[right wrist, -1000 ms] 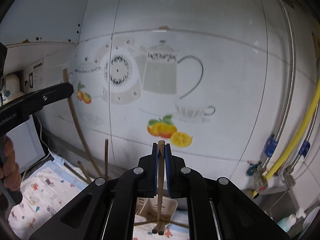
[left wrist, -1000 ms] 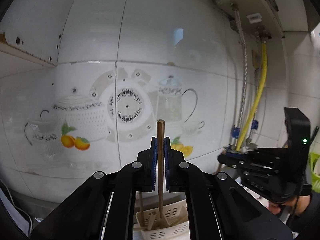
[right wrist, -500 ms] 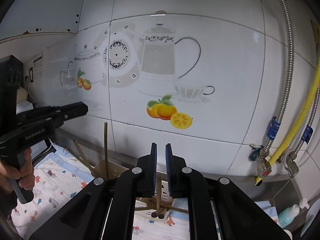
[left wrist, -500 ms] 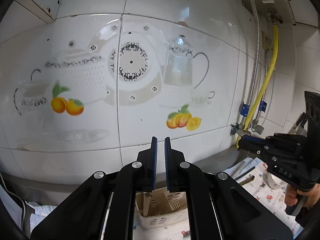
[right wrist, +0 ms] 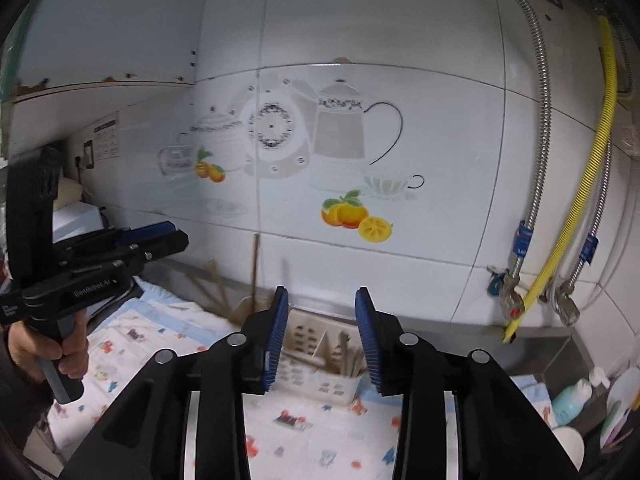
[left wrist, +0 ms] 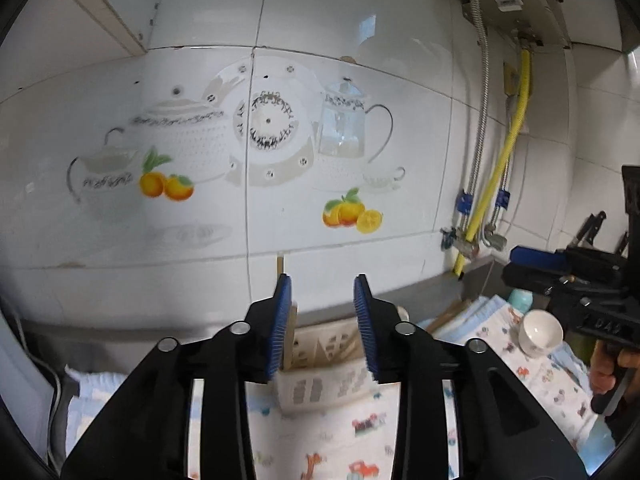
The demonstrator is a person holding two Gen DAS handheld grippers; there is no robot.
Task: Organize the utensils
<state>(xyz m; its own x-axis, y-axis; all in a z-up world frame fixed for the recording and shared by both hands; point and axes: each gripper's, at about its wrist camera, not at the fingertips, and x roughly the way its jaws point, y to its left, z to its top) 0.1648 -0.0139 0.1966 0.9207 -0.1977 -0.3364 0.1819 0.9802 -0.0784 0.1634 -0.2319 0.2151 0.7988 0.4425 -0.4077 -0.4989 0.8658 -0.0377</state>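
1. left gripper (left wrist: 322,280), lower centre of its own view: jaws are opening, nothing between the pads.
2. right gripper (right wrist: 322,292), lower centre of its view: jaws are opening too, empty.
3. white utensil basket (right wrist: 320,376) sits on the patterned cloth (right wrist: 160,344) by the tiled wall, wooden chopsticks (right wrist: 352,356) inside it.

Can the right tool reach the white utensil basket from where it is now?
Probably yes. The right tool is opening, nothing between its jaws, and the basket sits just ahead below it, with nothing between.
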